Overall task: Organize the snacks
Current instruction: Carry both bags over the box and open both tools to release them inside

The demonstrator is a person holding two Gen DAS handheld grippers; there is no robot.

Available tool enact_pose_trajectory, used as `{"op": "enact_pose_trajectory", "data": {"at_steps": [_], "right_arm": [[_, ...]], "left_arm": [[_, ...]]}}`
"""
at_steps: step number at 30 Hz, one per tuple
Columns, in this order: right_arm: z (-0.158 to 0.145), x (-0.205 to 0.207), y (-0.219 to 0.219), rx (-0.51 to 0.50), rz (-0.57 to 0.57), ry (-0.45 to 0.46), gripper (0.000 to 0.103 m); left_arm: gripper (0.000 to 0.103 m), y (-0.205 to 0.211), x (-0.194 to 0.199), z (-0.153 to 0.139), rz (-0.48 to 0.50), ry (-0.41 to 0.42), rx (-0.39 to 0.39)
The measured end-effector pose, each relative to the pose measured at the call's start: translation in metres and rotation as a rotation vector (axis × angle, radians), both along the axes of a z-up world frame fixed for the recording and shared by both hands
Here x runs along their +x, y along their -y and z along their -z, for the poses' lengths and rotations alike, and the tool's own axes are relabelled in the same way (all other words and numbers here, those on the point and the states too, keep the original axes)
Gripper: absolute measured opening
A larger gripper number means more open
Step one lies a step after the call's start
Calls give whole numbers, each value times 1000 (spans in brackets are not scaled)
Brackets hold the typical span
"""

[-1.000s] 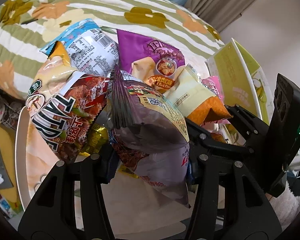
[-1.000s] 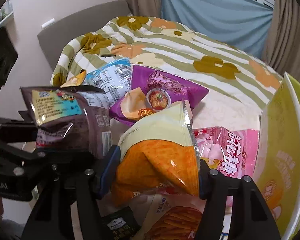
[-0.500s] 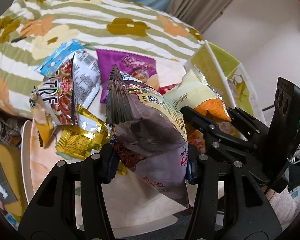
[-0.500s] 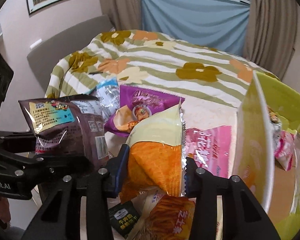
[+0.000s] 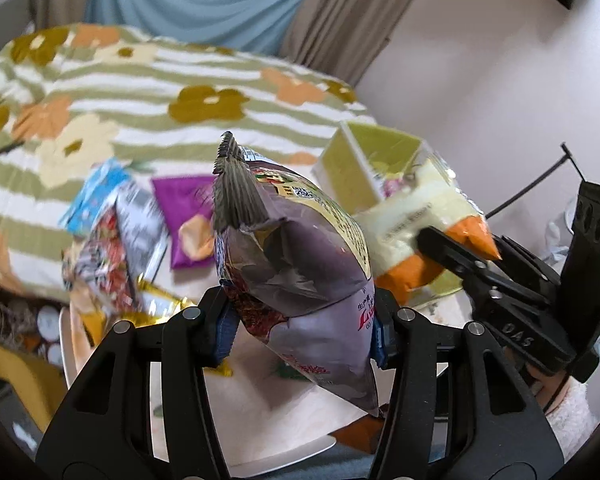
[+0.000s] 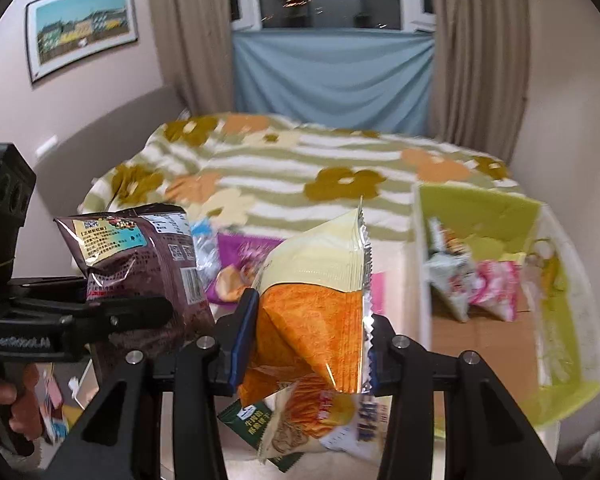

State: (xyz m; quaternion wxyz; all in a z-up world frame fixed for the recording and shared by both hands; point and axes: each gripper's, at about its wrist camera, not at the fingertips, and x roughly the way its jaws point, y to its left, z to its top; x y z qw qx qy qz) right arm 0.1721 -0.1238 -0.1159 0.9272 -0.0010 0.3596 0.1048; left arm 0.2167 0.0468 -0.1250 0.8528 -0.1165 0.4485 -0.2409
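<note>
My left gripper (image 5: 302,330) is shut on a dark purple-brown snack bag (image 5: 296,264) and holds it upright in the air; that bag also shows at the left of the right wrist view (image 6: 140,272). My right gripper (image 6: 306,346) is shut on an orange and pale yellow snack bag (image 6: 316,300), lifted above the table; this bag shows at the right of the left wrist view (image 5: 416,232). A yellow-green open box (image 6: 480,216) stands to the right and holds several small packets (image 6: 472,280).
Several loose snack bags lie on the table: a purple one (image 5: 184,208), a blue-white one (image 5: 100,196), a red one (image 5: 100,264), a gold one (image 5: 156,304). An orange bag (image 6: 320,420) and a green packet (image 6: 256,424) lie under my right gripper. A flowered bedspread (image 6: 300,160) lies behind.
Both grippers have risen with their bags, away from the pile. The box has come into fuller view at the right, with its inside showing.
</note>
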Motion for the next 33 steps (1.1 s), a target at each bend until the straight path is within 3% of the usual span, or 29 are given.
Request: {"op": "enact_pose_trajectory", "data": {"at_steps": [8,17,21,27,29,31,33], "right_arm": [[-39,-19,55,6,132,51,41],[-45,-25,139,36,159,51,41],[-43,-27,180,38,158,39,41],[-33,-24,226,55,143,14,41],[-28,-21,235,57,133,3,41],[-24,-19,244,67,118,-13,41],[-20,-16,250,72,101,-25,41]], "left_arm": [[48,44,7,-33,49,72,-20],[48,146,16,-47,73,78,-44],[48,200,29,-36,100,44,-31],[48,261,47,5,97,-49,-29],[58,275,51,21,76,-87,-9],[95,284,52,34,28,-112,54],[100,283,49,40,-32,-106,98]]}}
